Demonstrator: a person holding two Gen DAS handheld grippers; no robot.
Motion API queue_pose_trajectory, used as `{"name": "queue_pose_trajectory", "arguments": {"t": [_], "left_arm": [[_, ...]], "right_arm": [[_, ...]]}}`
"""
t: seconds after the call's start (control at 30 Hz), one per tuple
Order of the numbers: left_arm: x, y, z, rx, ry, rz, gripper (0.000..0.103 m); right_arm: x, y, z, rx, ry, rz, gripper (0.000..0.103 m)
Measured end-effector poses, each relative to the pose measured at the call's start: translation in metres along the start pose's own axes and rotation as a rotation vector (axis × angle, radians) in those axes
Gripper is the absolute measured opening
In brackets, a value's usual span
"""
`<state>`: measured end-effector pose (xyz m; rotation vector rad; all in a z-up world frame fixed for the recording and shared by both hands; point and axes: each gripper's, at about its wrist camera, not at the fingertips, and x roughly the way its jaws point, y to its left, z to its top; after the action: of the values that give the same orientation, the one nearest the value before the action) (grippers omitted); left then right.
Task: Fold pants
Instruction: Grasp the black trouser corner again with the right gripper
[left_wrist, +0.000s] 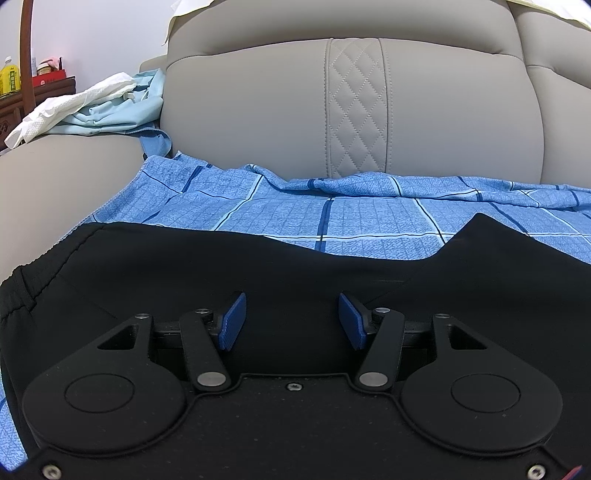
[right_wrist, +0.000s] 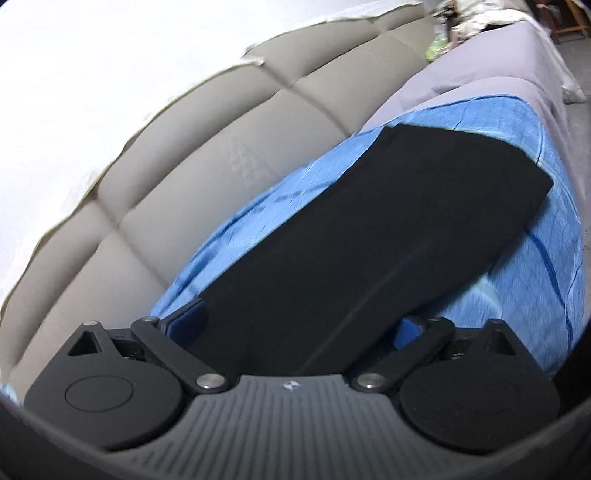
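Observation:
Black pants (left_wrist: 207, 273) lie flat on a blue checked sheet (left_wrist: 332, 214) spread over the sofa seat. Their elastic waistband (left_wrist: 22, 291) is at the left in the left wrist view. My left gripper (left_wrist: 291, 319) is open, its blue pads wide apart just above the upper part of the pants. In the right wrist view the pants (right_wrist: 388, 229) stretch away as a long black strip of legs toward the far hem (right_wrist: 476, 147). My right gripper (right_wrist: 299, 325) is open and hovers over the pants, which lie between its spread fingers. This view is tilted and blurred.
The grey leather sofa back (left_wrist: 354, 110) rises right behind the sheet. On the left armrest (left_wrist: 62, 173) lie a light blue garment (left_wrist: 122, 110) and a white cloth (left_wrist: 70, 107). A dark wooden cabinet (left_wrist: 37, 92) with bottles stands beyond. More clutter lies on the far sofa end (right_wrist: 465, 18).

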<state>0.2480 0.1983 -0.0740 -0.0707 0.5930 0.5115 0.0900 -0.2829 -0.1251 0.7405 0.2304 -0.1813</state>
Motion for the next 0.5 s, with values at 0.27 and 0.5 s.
{"name": "queue_pose_trajectory", "arguments": {"t": [0.27,0.5], "left_arm": [[0.0,0.0,0.0,-0.003,0.001,0.002,0.055],[0.0,0.0,0.0,-0.005,0.001,0.001,0.055]], "right_arm": [[0.03,-0.04,0.045,0.111,-0.148,-0.111,0.101],[0.052,-0.079,0.092,0.122,-0.2,-0.218,0.096]]}}
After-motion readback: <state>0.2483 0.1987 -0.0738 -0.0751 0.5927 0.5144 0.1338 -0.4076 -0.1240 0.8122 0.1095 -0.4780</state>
